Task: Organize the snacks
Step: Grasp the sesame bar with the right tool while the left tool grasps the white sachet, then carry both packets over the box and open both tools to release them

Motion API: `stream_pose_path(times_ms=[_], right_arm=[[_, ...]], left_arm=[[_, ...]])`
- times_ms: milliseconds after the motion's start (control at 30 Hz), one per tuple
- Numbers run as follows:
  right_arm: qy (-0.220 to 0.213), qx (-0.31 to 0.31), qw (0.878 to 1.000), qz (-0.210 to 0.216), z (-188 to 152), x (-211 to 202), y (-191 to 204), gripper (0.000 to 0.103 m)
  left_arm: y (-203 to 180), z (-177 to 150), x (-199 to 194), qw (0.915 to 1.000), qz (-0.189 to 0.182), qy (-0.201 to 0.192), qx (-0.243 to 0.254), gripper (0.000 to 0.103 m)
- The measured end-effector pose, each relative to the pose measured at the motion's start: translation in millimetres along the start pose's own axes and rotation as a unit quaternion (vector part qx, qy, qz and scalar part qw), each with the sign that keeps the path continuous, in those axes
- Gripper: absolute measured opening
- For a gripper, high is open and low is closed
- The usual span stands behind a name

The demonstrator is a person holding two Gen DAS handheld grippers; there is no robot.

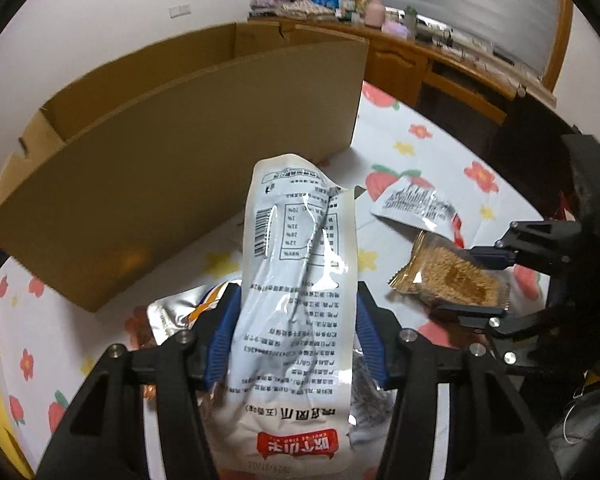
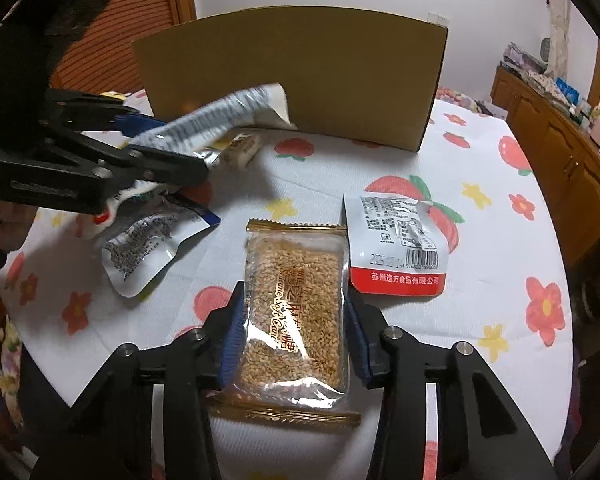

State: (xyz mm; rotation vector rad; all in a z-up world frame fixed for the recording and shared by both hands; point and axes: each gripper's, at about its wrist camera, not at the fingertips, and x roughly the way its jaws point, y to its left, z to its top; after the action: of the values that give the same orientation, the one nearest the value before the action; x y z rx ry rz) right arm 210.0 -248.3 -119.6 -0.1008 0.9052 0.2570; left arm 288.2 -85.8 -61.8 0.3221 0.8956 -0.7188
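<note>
Gripping a white snack pouch [image 1: 296, 280], left fingers [image 1: 236, 332]; right fingers [image 2: 236, 332] pinch sesame candy [image 2: 296, 312].

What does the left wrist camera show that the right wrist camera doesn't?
Left wrist only: the open inside of the cardboard box, and the back print of the long white pouch in the left gripper.
Right wrist only: the label of the sesame candy between the right gripper's pads, and a silver pouch.
Both: box, long pouch, candy, red-edged pouch, floral tablecloth.
</note>
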Motion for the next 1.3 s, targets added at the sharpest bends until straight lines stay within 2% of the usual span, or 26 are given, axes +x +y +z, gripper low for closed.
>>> stream_pose_path(times_ms=[233, 633, 867, 1300], right_arm=[[-0.003, 0.014, 1.0, 0.009, -0.6, -7.7, -2.2, 0.042], [-0.056, 0.031, 0.998, 0.021, 18.0, -57.4, -5.3, 0.042], [-0.075, 0.021, 0.997, 0.014, 24.8, -80.0, -0.9, 0.042], [-0.114, 0.004, 0.993, 0.01, 38.8, -117.6, 3.2, 0.042]], left_arm=[[0.2, -2.2, -24.4, 0.9991, 0.004, -0.039, -0.018, 0.053], [-3.0, 3.7, -65.3, 0.9945, 0.011, -0.097, -0.037, 0.054], [-0.4, 7.6, -88.6, 0.9913, 0.018, -0.12, -0.051, 0.054], [0.8, 19.0, -146.8, 0.9822, 0.053, -0.174, -0.048, 0.054]])
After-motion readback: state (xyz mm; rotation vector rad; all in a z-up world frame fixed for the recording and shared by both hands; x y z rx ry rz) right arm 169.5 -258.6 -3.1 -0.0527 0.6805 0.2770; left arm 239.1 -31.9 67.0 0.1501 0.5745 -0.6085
